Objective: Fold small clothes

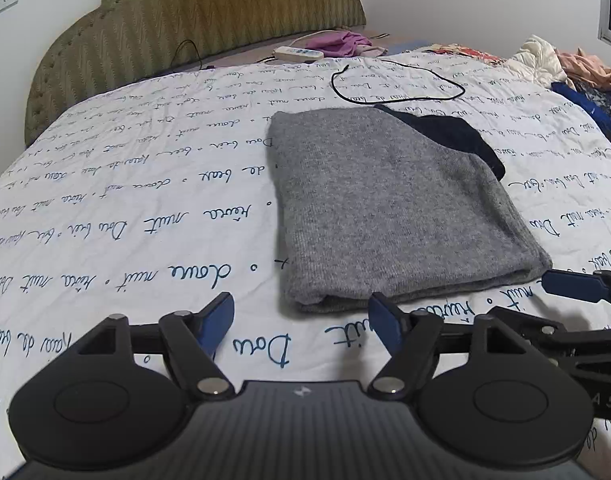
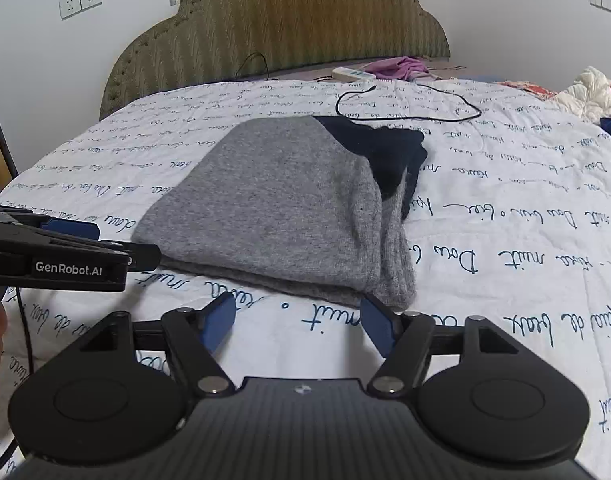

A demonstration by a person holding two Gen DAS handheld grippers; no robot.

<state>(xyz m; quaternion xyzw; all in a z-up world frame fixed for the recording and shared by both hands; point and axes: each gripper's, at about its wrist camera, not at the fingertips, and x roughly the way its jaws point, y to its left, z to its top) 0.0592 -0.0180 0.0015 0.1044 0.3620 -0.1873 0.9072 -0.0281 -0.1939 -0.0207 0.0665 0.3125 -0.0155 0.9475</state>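
Grey knit made up the folded sweater (image 1: pixel 385 208), which lay flat in a rough rectangle on the white quilt (image 1: pixel 125 184) printed with blue handwriting, its thick folded edge toward the near side. A dark navy garment (image 1: pixel 453 136) poked out from under the sweater's far right corner. The left gripper (image 1: pixel 301 320) stood wide, holding nothing, its blue pads (image 1: pixel 217 316) just short of the sweater's near edge and above the quilt. The right gripper (image 2: pixel 299 322) was likewise spread wide and empty, near the sweater's near right corner; in the left wrist view its blue-padded fingers entered from the right, close beside the sweater's near right corner, though whether they touched the knit could not be told. In the right wrist view the left gripper reached in from the left edge, close to the sweater's near left corner. Farther off, a black cable (image 1: pixel 397 84) looped on the quilt, and a white power strip (image 1: pixel 299 53) sat beside a purple cloth (image 1: pixel 339 42) in front of the olive padded headboard (image 1: pixel 193 28). A heap of mixed clothes (image 1: pixel 565 68) lay at the far right.
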